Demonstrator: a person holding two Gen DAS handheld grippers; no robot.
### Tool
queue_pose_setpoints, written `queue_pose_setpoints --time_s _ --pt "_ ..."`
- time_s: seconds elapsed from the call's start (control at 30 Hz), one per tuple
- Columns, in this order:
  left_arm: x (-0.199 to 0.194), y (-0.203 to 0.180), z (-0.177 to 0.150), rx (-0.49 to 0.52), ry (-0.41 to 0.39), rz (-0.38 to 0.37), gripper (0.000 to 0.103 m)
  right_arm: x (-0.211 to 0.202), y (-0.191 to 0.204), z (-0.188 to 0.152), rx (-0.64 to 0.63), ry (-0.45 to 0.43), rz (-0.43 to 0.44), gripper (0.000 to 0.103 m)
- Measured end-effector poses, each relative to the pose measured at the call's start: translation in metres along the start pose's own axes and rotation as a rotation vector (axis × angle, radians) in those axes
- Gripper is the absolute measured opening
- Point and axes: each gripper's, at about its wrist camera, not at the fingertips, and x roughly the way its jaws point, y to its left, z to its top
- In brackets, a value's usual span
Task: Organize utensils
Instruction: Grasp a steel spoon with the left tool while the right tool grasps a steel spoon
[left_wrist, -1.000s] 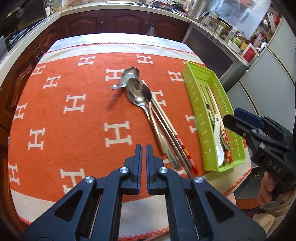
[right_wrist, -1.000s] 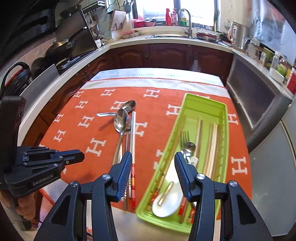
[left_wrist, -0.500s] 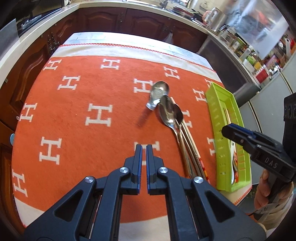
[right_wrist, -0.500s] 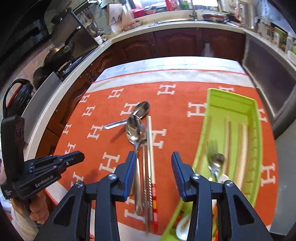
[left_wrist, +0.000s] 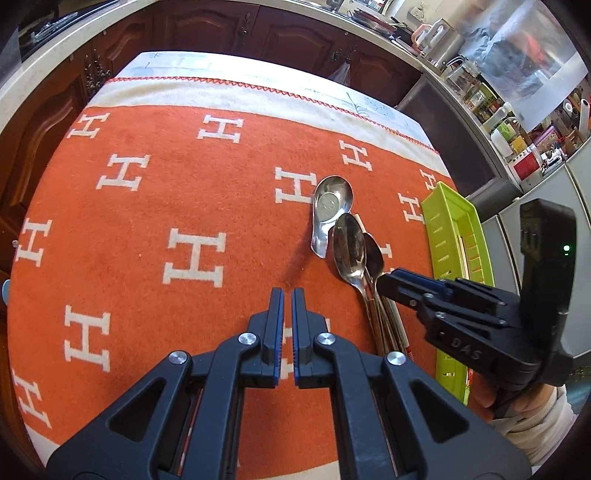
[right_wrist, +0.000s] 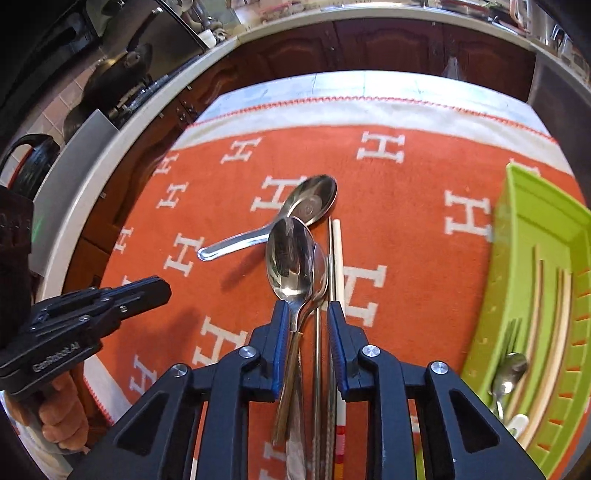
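Two long steel spoons (right_wrist: 290, 254) lie stacked on the orange cloth, beside a white chopstick (right_wrist: 337, 254) and a metal chopstick (right_wrist: 317, 350). A short steel soup spoon (right_wrist: 310, 199) lies just beyond them. My right gripper (right_wrist: 306, 314) is low over the spoon handles and the metal chopstick, which lie between its jaws. The jaws are closing, and a gap still shows on the right side. My left gripper (left_wrist: 287, 295) is shut on nothing, over bare cloth to the left of the spoons (left_wrist: 349, 251). It also shows in the right wrist view, as the left gripper (right_wrist: 162, 288).
A green utensil tray (right_wrist: 517, 236) lies on the cloth's right side, holding a fork, a spoon (right_wrist: 511, 365) and wooden chopsticks. The orange cloth (left_wrist: 184, 206) with white H marks covers the table. Dark cabinets and a crowded counter surround it. A hand (right_wrist: 59, 417) grips the left tool.
My right gripper has come down and leftward from the tray onto the spoon handles, its jaws narrowing. My left gripper has slid left across the cloth and stayed shut.
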Motion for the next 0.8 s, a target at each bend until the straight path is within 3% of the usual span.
queue_pose_setpoints --time_s 0.13,0.27,0.4,0.8 --pt "0.004 0.005 0.005 -0.007 0.002 -0.004 0.001 0.014 -0.002 0.002 0.029 -0.008 -0.023 0.021" --pt "0.006 0.011 0.010 -0.016 0.001 -0.003 0.001 0.020 -0.005 0.003 0.045 -0.022 -0.035 0.010" --pt "0.007 0.016 0.018 -0.028 -0.005 -0.009 0.001 0.018 -0.005 0.004 0.044 -0.051 -0.056 0.006" --pt "0.020 0.014 0.060 -0.063 0.012 -0.119 0.001 -0.015 -0.030 -0.010 0.148 -0.097 0.034 0.004"
